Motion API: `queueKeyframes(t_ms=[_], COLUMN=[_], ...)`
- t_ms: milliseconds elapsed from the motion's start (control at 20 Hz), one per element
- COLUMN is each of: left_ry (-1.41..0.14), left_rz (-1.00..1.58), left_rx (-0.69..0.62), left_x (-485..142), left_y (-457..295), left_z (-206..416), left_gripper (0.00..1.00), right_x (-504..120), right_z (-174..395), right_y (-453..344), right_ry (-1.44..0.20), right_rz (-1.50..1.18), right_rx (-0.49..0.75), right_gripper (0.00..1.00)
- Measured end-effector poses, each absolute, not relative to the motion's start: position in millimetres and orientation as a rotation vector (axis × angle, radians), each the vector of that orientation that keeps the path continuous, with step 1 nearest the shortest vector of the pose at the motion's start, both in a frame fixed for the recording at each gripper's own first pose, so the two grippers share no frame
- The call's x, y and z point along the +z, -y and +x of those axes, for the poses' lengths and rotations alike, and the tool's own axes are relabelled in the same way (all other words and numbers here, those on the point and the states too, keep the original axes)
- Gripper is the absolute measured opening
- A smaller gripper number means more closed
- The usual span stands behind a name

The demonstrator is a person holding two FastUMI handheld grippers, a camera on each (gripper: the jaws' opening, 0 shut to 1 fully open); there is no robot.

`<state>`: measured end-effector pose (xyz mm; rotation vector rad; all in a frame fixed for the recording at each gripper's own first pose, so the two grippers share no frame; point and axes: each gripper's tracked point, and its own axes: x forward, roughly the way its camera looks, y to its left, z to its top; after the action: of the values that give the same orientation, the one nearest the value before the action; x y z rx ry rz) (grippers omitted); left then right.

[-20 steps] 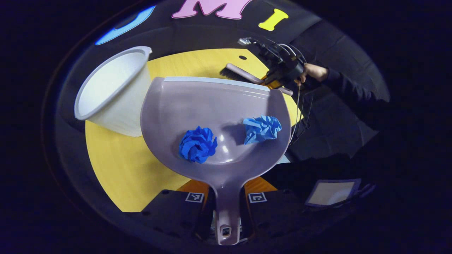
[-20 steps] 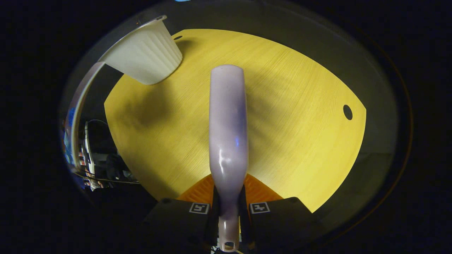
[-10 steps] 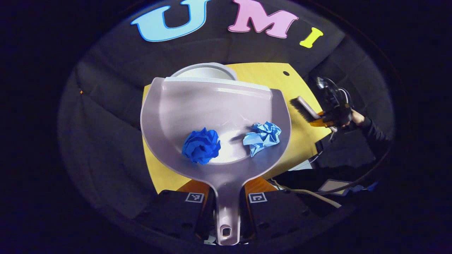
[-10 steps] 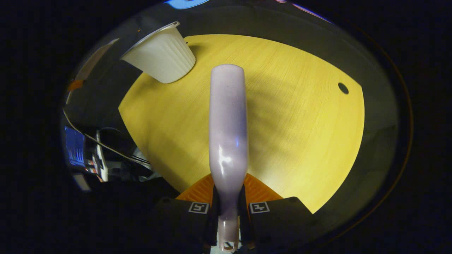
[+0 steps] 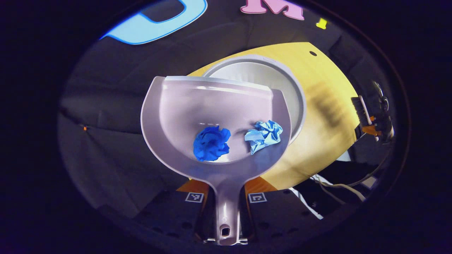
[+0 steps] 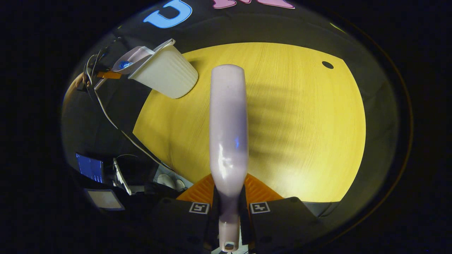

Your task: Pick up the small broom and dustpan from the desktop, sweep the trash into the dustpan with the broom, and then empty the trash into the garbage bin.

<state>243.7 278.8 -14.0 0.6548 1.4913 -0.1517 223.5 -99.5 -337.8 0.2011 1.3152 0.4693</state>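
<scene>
Dustpan [image 5: 215,106] is getting clamped by its handle in the left gripper [image 5: 226,203], hanging over the white garbage bin [image 5: 282,83] on the tabletop [image 5: 328,116] with two blue paper wads [image 5: 211,143] inside. Right gripper [image 6: 229,211] is squeezing the broom [image 6: 229,127] handle above the tabletop.

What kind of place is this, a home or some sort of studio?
Likely a recording booth, not a home: black cloth walls surround one yellow wooden desktop, with cables and a lit screen beside it.
</scene>
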Motion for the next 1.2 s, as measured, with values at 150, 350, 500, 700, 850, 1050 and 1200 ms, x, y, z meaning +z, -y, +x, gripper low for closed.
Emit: queueKeyframes(t_ms=[150, 350, 500, 700, 850, 1050, 1200], left_ry=[-1.517, -1.55, -1.547, -1.452, -1.327, -1.131, -1.027], left_rz=[0.811, 0.983, 1.037, 0.928, 0.809, 0.691, 0.558], left_rx=[-0.152, -0.133, -0.125, -0.103, -0.101, -0.153, -0.272], left_x=[0, -9, 4, 4, 13, 42, 41], left_y=[-284, -275, -280, -266, -244, -181, -110], left_z=[233, 223, 237, 241, 223, 193, 164], left_gripper=[0.29, 0.29, 0.29, 0.29, 0.3, 0.3, 0.29], right_x=[-339, -339, -339, -334, -334, -333, -342], right_z=[225, 222, 223, 228, 239, 248, 258], right_y=[101, 96, 97, 96, 104, 107, 121], right_ry=[-1.317, -1.325, -1.313, -1.311, -1.296, -1.292, -1.277], right_rz=[0.227, 0.249, 0.277, 0.35, 0.301, 0.267, 0.178], right_rx=[0.472, 0.481, 0.47, 0.471, 0.463, 0.456, 0.421], right_gripper=[0.28, 0.28, 0.28, 0.27, 0.27, 0.28, 0.27])
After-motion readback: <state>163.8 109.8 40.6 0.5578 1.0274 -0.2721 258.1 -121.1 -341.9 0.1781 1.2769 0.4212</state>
